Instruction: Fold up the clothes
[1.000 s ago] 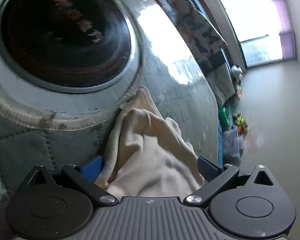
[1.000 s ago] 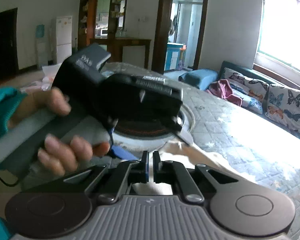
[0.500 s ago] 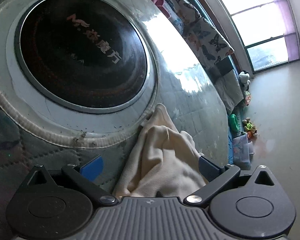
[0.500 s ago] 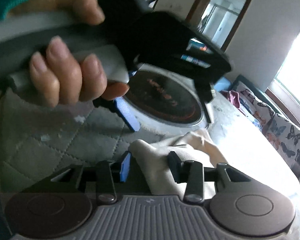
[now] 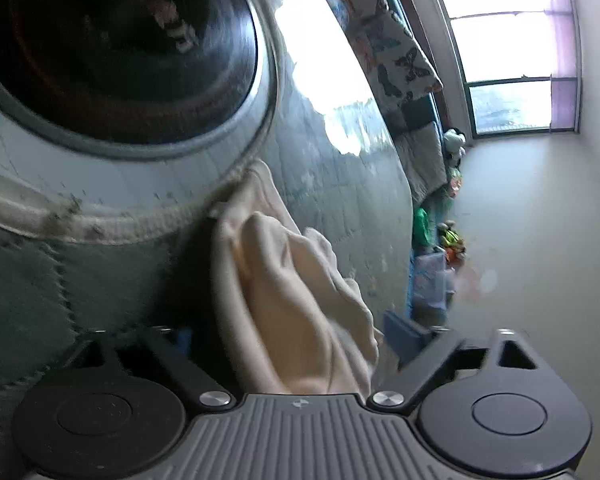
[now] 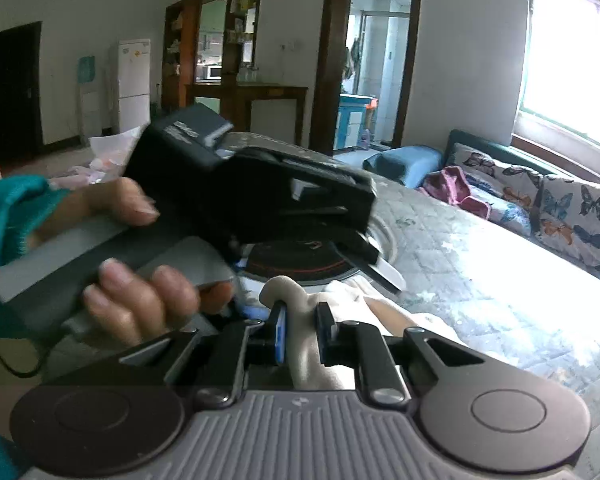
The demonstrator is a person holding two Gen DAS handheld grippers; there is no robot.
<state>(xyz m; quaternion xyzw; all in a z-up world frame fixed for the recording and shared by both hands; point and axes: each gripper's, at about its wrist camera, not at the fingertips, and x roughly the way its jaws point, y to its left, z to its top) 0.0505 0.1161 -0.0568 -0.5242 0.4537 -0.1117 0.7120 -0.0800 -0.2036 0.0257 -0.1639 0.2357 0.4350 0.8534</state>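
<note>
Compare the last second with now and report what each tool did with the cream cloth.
The right tool, shut and empty a second ago, opened and is now closing on a raised fold of the cream cloth. The left tool, wide open around the same cloth, is closing, its pads not yet pressing. The cloth still lies bunched on the quilted cover beside the round dark plate.
</note>
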